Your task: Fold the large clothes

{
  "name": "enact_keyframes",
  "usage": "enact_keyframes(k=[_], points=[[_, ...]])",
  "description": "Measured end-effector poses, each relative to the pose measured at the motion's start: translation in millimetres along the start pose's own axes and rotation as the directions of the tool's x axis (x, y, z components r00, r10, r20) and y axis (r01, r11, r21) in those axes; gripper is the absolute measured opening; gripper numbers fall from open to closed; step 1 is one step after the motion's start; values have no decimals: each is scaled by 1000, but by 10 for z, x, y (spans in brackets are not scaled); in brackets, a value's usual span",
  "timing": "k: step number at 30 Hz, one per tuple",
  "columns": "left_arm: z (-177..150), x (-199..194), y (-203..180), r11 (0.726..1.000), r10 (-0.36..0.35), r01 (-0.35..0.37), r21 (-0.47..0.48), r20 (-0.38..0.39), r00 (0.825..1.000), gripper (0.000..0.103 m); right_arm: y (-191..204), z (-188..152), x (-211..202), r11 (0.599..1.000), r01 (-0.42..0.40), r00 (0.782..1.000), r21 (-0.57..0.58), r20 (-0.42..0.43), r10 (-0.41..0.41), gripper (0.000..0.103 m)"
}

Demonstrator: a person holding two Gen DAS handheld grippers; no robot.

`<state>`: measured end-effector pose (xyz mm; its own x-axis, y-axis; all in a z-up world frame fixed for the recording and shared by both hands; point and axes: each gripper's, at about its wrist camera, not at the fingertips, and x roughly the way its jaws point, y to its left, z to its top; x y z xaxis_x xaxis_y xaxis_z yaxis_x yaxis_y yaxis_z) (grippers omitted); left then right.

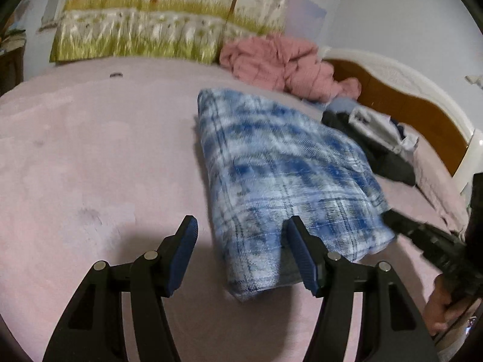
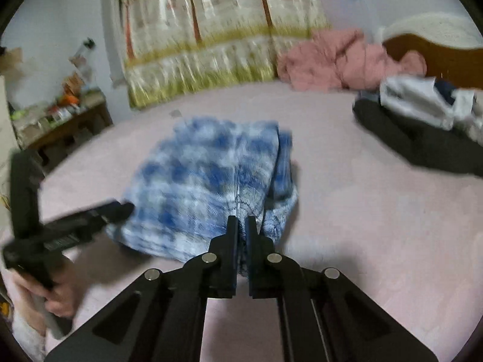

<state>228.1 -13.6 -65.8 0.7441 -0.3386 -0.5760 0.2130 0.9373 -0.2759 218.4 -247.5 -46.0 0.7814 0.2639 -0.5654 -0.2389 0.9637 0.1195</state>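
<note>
Left wrist view: rides behind the left tool [image 1: 240,256], tilted down over the bed [image 1: 90,157], very near the folded blue plaid garment [image 1: 283,175], at its near left corner.
Right wrist view: rides behind the right tool [image 2: 241,232], tilted down, close against the plaid garment's near edge.
Facing: both look past the garment toward the curtain [image 1: 169,15].
Shared: the garment, the pink bedding pile [image 1: 280,63] beyond it, the dark clothes [image 2: 422,147] right of it, and the headboard [image 1: 401,102].

One blue plaid garment [image 1: 289,175] (folded), one pink heap [image 1: 283,63], two tools.
</note>
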Motion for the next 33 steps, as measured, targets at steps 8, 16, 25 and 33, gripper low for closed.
enact_keyframes(k=[8,16,25,33], points=[[-21,-19,-53,1000,24,-24,10,15,1000,60,-35,226,-195,999,30,996,10,79,-31,14],[-32,-54,-152,998,58,-60,37,49,997,60,-10,377,107,999,-47,999,3,8,47,17],[-33,-53,-161,998,59,-61,35,56,997,60,-234,365,254,991,110,994,71,-2,-110,17],[-22,-625,-405,989,61,-100,106,320,945,79,-332,530,-155,997,-10,982,80,187,-5,71]])
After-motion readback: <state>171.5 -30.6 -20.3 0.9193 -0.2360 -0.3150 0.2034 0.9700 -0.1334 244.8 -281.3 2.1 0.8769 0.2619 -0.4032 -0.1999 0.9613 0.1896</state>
